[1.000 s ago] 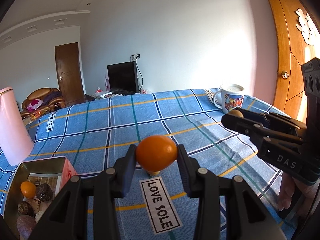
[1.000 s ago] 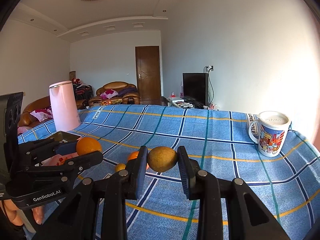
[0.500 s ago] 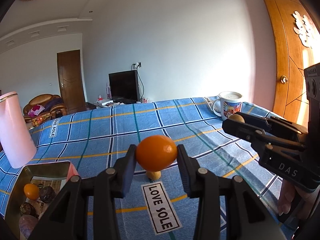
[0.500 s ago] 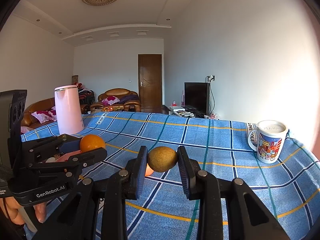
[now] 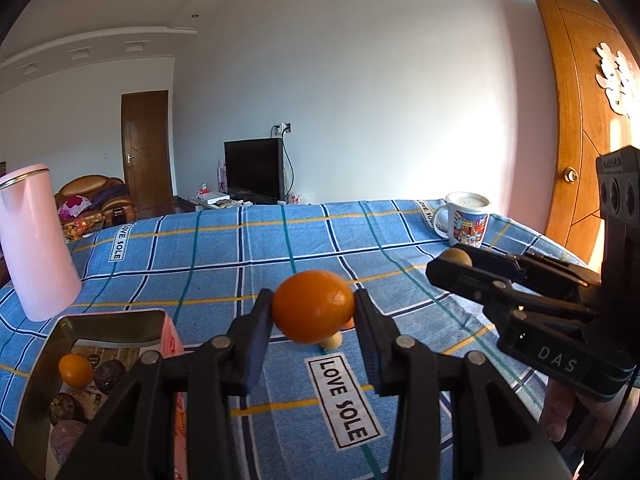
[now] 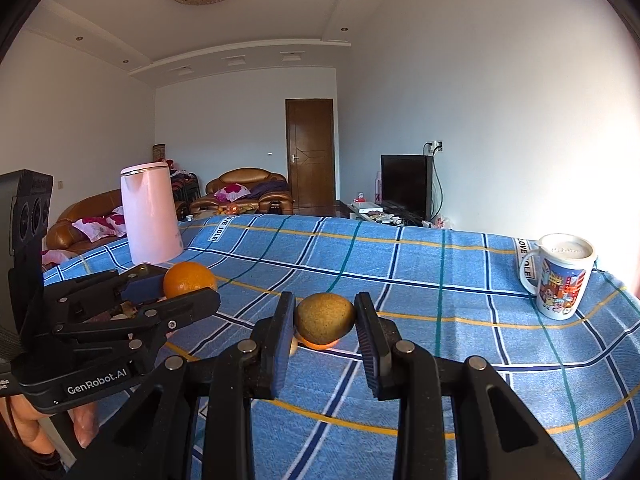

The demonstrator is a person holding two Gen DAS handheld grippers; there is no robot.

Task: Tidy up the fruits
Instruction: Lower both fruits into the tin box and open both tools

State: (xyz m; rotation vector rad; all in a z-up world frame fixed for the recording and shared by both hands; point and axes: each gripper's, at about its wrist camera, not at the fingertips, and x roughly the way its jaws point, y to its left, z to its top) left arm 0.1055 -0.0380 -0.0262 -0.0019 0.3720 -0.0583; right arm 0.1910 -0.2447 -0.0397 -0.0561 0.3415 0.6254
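The left gripper [image 5: 314, 312] squeezes an orange [image 5: 313, 306] between its two fingers, and the right gripper [image 6: 325, 318] squeezes a brown fruit [image 6: 325, 317] the same way, both held up above the blue cloth [image 5: 240, 256]. Both fruits are round and smooth and held only at their sides, so I think a bump or a loose squeeze could make one pop out, roll over the cloth and drop off the edge. The tin [image 5: 104, 318] sits at about 8 o'clock in the left view, with a small orange [image 5: 75, 369] and some dark fruits [image 5: 109, 370] already inside. It looks like the place to go, but its rim is thin, and a fruit let go too high could bounce back out. The two grippers are near each other, so they could knock together on the way. Two little fruits [image 5: 331, 340] lie on the cloth right under the orange. A tall pink jug [image 5: 36, 240] stands at 9 o'clock just behind the tin, and a swing that way could tip it. The mug [image 6: 562, 276] stands well apart at 2 o'clock, out of the way.
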